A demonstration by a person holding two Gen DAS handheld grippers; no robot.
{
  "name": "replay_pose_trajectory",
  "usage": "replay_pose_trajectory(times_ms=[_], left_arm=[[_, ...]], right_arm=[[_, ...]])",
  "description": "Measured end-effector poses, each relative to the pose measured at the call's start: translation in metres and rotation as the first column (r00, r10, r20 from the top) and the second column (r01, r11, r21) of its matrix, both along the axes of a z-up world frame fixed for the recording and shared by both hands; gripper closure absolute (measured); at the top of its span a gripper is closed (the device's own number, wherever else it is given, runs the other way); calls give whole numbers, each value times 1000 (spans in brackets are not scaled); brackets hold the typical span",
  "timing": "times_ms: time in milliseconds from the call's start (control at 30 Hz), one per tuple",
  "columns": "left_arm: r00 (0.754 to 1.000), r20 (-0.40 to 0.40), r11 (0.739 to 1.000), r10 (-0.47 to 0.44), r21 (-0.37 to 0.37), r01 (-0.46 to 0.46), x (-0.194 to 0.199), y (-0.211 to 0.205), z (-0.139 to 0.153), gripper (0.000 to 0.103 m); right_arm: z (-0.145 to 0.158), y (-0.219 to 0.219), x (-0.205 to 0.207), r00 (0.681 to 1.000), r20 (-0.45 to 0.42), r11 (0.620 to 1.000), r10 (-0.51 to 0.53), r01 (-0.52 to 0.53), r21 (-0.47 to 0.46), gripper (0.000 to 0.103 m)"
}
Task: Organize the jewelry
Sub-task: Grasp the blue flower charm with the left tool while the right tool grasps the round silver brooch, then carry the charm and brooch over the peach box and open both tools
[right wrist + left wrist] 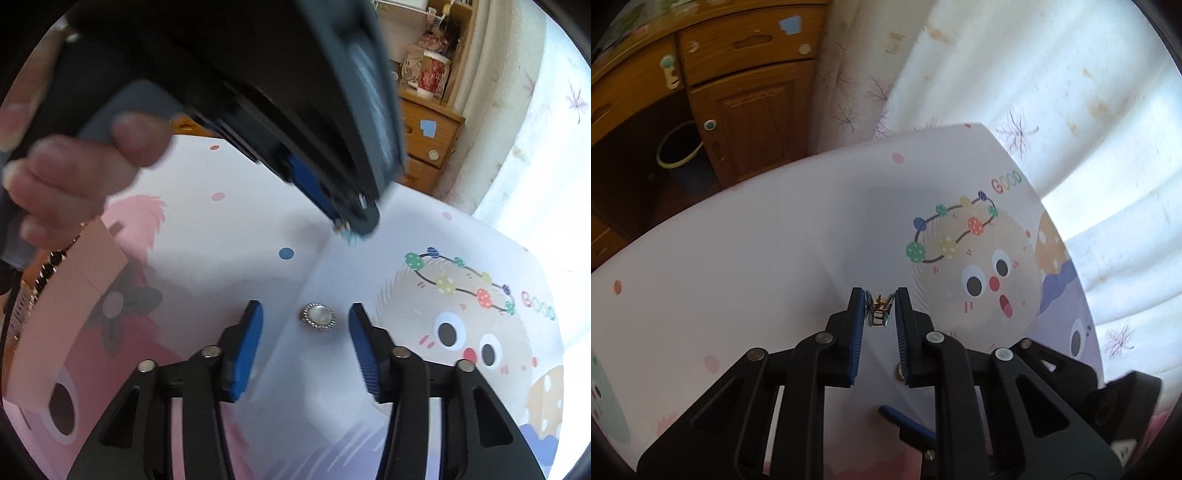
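Observation:
A small gold and silver earring point(880, 310) sits between the blue pads of my left gripper point(880, 295), which is shut on it just above the cartoon-printed mat point(738, 277). The right wrist view shows that same left gripper point(354, 221) from behind, held by a person's hand point(55, 184), with the earring point(345, 230) at its tips. An oval pearl-like piece with a sparkly rim point(318, 316) lies flat on the mat point(295, 406). My right gripper point(306, 307) stands open around it, its pads apart from it on both sides.
A pink box point(62, 306) lies at the mat's left, with a dark beaded chain point(48, 269) beside it. A wooden cabinet point(750, 110) and a bucket point(679, 144) stand beyond the mat's far edge. A pale curtain point(1071, 92) hangs to the right.

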State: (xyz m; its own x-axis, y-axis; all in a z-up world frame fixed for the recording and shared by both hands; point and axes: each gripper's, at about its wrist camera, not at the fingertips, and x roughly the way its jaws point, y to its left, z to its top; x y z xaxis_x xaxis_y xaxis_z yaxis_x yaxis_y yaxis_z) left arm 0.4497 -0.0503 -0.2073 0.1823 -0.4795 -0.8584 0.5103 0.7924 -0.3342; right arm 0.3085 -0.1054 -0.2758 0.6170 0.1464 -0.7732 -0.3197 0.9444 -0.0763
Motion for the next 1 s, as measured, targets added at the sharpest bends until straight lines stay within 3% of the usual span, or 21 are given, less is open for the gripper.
replay_pose_trajectory(times_ms=[367,567,733,1000], left_arm=[[975,32,973,221,-69,-218,-25,90,49,89],[941,-50,939,334,-64,-337,-59,146,39,89],[927,-88,928,363,-57,-369,-91,178,29,89],[935,-126,937,331,-75,-342,-156,216,20,89]], right_arm=[[-3,-13,17,997,-12,997,-72,72,35,85],[2,-8,14,994,-40,993,-104,106,46,85],[11,6,-16,984,-82,984,-159,165,62,85],[40,37,-61,973,-101,968,-209,220,118,85]])
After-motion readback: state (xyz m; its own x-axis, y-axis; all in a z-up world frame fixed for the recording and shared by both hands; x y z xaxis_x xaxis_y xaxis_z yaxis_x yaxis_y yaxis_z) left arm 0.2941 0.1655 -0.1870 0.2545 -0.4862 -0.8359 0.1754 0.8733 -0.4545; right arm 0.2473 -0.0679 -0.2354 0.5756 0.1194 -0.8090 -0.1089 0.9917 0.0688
